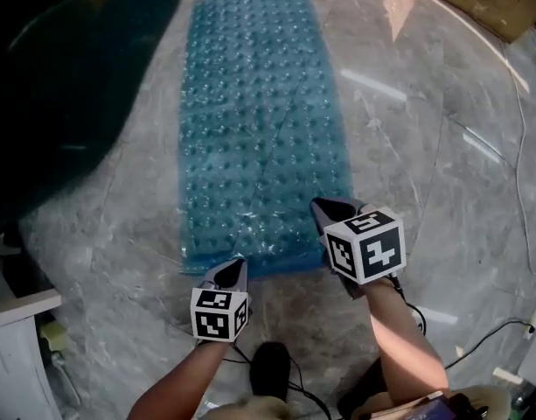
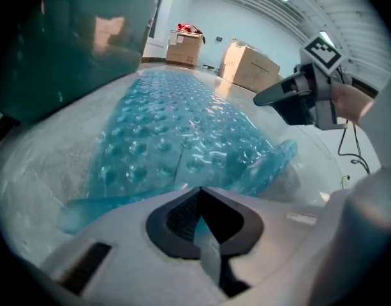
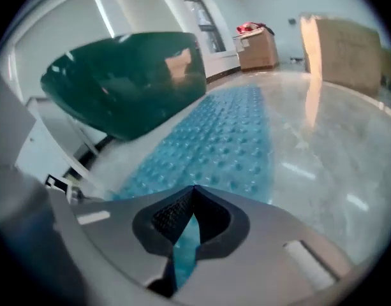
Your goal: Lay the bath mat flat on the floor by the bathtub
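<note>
On the grey stone floor (image 1: 425, 147), just beside the dark green bathtub (image 1: 58, 86), the blue studded bath mat (image 1: 259, 121) lies spread out, its long axis running straight away from the person and roughly parallel to the tub's side. Both claws sit at its near short end. The left claw (image 1: 235, 268) is clenched with its tip right at the near edge by the tub-side corner. The right claw (image 1: 324, 208) is also clenched and sits over the mat's outer long edge a little further in. The left gripper view shows the right claw (image 2: 265, 97) hanging above the mat (image 2: 176, 126) with nothing drawn up to it. Below it the near outer corner (image 2: 275, 161) curls up off the floor, the one part that does not look flat. That corner lies just below and slightly nearer the person than the right claw, so the right hand seems better placed to press it down. In the right gripper view the blue in the slit behind the meeting pads (image 3: 194, 193) appears to be mat seen through the gap. Whether the left claw (image 2: 200, 193) nips a thin edge cannot be settled. From the head view the curled corner is hidden behind the right gripper's marker cube (image 1: 365, 245), and the tub is cut off at the frame's left.
</note>
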`<state>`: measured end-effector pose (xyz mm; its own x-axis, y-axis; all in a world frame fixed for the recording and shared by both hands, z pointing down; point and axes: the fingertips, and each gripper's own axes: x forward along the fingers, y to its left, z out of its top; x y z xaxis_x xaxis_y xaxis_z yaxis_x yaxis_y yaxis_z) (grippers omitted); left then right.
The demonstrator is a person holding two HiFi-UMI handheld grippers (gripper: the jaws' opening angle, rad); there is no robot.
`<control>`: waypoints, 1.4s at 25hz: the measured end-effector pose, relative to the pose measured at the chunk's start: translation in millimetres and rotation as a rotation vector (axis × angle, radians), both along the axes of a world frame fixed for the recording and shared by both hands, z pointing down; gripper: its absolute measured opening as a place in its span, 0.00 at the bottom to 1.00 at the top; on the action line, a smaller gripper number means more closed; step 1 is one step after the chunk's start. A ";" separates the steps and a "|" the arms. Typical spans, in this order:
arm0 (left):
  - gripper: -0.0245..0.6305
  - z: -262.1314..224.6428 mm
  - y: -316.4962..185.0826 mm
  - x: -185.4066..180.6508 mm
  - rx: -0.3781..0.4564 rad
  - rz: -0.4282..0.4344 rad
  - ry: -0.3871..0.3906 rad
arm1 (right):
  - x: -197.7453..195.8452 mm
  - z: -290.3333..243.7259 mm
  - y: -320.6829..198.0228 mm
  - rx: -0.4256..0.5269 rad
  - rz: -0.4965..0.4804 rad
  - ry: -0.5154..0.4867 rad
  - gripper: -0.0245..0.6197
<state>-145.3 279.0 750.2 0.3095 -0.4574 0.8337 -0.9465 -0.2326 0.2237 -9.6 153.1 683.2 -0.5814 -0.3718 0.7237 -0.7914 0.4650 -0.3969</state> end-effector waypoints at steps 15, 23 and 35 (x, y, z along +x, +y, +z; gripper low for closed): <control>0.04 -3.9 7.7 9.3 0.211 -0.036 -0.064 | 36.5 72.4 122.2 0.188 -0.062 0.297 0.05; 0.04 -45.0 -15.3 22.8 0.310 -0.078 0.024 | 45.6 51.6 112.9 0.168 0.063 0.144 0.05; 0.04 -265.6 -135.4 75.8 0.848 -0.098 0.251 | 1.6 -177.3 13.4 0.624 0.121 -0.197 0.05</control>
